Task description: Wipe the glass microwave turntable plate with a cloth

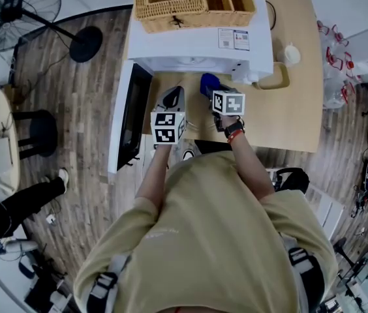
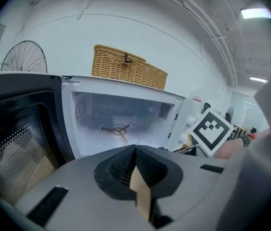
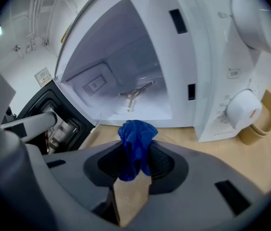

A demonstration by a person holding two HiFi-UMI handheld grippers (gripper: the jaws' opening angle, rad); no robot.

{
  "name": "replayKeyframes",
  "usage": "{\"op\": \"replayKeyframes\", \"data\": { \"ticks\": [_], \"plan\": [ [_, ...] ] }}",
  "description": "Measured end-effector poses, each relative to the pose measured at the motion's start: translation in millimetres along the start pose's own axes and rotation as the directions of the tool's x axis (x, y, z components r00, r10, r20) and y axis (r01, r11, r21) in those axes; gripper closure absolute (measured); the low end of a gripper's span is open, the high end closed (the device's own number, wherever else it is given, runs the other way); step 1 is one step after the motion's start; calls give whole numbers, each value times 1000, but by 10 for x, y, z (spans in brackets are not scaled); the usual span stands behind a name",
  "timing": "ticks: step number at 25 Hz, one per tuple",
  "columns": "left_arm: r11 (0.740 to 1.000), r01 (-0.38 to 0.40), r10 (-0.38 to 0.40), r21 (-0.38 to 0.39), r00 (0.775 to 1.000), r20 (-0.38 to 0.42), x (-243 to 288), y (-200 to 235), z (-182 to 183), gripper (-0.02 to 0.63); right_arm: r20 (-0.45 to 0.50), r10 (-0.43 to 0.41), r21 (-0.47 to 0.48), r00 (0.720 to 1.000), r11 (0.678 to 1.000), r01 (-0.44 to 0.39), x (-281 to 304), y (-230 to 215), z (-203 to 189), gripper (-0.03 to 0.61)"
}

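Observation:
A white microwave [image 1: 197, 52] stands on the wooden table with its door [image 1: 132, 113] swung open to the left. Inside the cavity [image 2: 118, 121] I see a three-armed turntable ring [image 2: 116, 130], also in the right gripper view [image 3: 134, 94]; I cannot make out a glass plate on it. My right gripper [image 1: 210, 89] is shut on a bunched blue cloth [image 3: 135, 146], held just in front of the opening. Beside it on the left, my left gripper [image 2: 135, 150] has its jaws shut with nothing between them and points into the cavity.
A wicker basket [image 1: 194, 2] sits on top of the microwave. A beige cup [image 3: 260, 114] and a white bottle [image 1: 291, 54] stand right of it. A floor fan [image 1: 21, 12] and a seated person [image 1: 14, 204] are on the left.

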State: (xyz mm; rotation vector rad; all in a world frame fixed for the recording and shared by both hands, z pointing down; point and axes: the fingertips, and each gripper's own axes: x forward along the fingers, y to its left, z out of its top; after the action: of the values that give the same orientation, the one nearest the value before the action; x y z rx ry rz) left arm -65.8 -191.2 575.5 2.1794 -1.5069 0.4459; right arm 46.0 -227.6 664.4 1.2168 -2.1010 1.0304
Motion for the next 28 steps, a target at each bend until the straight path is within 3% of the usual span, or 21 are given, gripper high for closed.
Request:
{"op": "replayKeyframes", "data": {
  "ticks": [13, 20, 28],
  "plan": [
    [993, -108, 108, -54, 994, -4, -319, 403, -104, 604, -89, 212, -66, 973, 974, -218, 405, 1021, -91, 439],
    [992, -120, 119, -50, 993, -14, -373, 448, -135, 604, -130, 246, -51, 960, 966, -254, 555, 1194, -185, 439],
    [993, -107, 106, -44, 994, -24, -312, 462, -151, 604, -168, 200, -74, 965, 974, -215, 622, 1047, -299, 439]
  ]
}}
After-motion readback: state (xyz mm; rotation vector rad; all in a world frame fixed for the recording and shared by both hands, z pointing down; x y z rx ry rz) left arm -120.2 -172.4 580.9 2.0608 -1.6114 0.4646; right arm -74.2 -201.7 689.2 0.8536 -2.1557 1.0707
